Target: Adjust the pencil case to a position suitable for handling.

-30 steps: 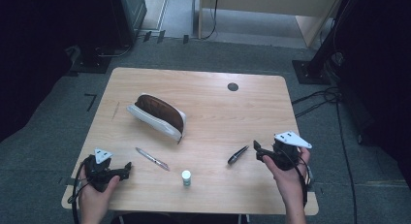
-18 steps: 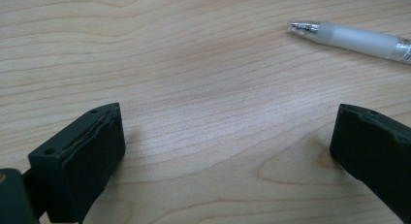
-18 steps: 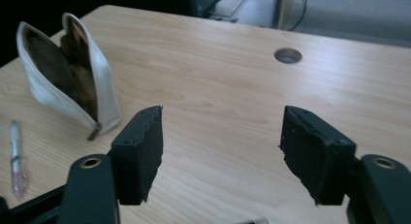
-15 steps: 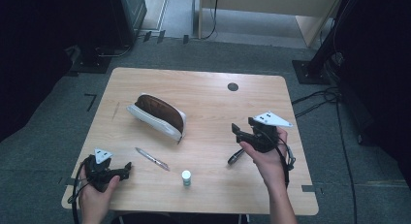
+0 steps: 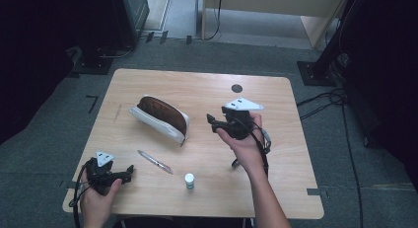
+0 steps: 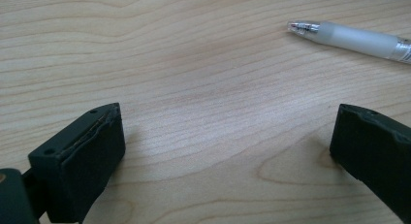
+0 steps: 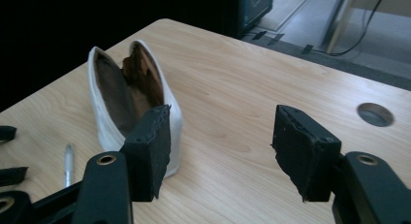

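Two hand-held grippers are in your hands over a pale wood-grain worktop [image 5: 148, 85] with rounded corners. Take the pouch [image 5: 160, 117] as your landmark: it is an oval, soft-sided case, white outside and brown inside, lying open mouth up toward the left of the middle.

Your right hand-held gripper [image 5: 212, 123] is raised just right of the pouch, its black jaws apart with nothing between them; in the right gripper view [image 7: 220, 151] the pouch sits beyond the left jaw, its lining creased and dull. Bare wood runs from there to the far edge, broken by a round dark cable hole [image 5: 237, 88] far right of the pouch.

Your left hand-held gripper [image 5: 129, 171] rests near the front left corner, well in front of the pouch, jaws wide apart on bare wood; its flat pads show in the left gripper view [image 6: 225, 141].

A slim pen [image 5: 154, 161] with a frosted clear barrel and metal tip lies in front of the pouch, between it and the front edge. A small white-capped bottle [image 5: 189, 181] stands upright right of the pen, close to the front edge. A dark object [image 5: 235, 163] lies partly hidden under your right forearm; I cannot tell what it is.
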`<state>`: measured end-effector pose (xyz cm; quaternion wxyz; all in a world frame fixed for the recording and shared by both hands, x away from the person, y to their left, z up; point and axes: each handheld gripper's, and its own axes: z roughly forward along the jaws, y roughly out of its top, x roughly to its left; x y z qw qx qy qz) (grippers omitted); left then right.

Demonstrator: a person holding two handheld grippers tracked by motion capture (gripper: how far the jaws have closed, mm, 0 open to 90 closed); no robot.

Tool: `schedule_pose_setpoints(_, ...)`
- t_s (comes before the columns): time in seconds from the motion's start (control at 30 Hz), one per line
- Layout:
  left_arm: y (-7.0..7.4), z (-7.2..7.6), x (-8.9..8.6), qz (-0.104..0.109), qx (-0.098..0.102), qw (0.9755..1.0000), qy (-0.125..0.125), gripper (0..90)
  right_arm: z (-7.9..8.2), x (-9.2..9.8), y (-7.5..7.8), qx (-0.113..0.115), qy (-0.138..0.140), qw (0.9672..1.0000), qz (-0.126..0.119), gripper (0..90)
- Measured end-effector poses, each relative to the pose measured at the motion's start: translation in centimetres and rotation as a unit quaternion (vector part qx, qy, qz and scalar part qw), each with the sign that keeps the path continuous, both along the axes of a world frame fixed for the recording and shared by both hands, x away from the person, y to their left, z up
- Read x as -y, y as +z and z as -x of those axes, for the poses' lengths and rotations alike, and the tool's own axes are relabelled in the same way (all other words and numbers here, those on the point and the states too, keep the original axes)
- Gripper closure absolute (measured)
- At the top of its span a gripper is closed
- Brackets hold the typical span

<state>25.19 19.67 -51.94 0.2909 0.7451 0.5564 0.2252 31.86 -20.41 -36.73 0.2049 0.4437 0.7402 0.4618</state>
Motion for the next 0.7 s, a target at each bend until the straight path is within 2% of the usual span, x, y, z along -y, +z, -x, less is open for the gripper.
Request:
schedule_pose_setpoints(0.3, 0.0, 0.0, 0.0, 0.0, 0.0, 1.0, 0.0, 0.0, -1.4, -2.7, -0.8, -0.014, 0.032, 0.9993, -0.012, 39.4)
schedule_pose_setpoints(0.47, 0.0, 0.0, 0.0, 0.0, 0.0, 1.0, 0.0, 0.0, -2.8, -5.0, -2.2, -0.025, 0.044, 0.9987, 0.011, 41.0)
schedule_pose_setpoints(0.5, 0.0, 0.0, 0.0, 0.0, 0.0, 1.0, 0.0, 0.0, -2.8, -5.0, -2.2, -0.025, 0.044, 0.9987, 0.011, 41.0)
schedule_pose_setpoints(0.6, 0.0, 0.0, 0.0, 0.0, 0.0, 1.0, 0.0, 0.0, -4.0, -6.2, -3.6, -0.043, 0.047, 0.9978, 0.019, 41.4)
schedule_pose_setpoints(0.7, 0.0, 0.0, 0.0, 0.0, 0.0, 1.0, 0.0, 0.0, -4.6, -6.7, -4.2, -0.048, 0.048, 0.9975, 0.018, 41.7)
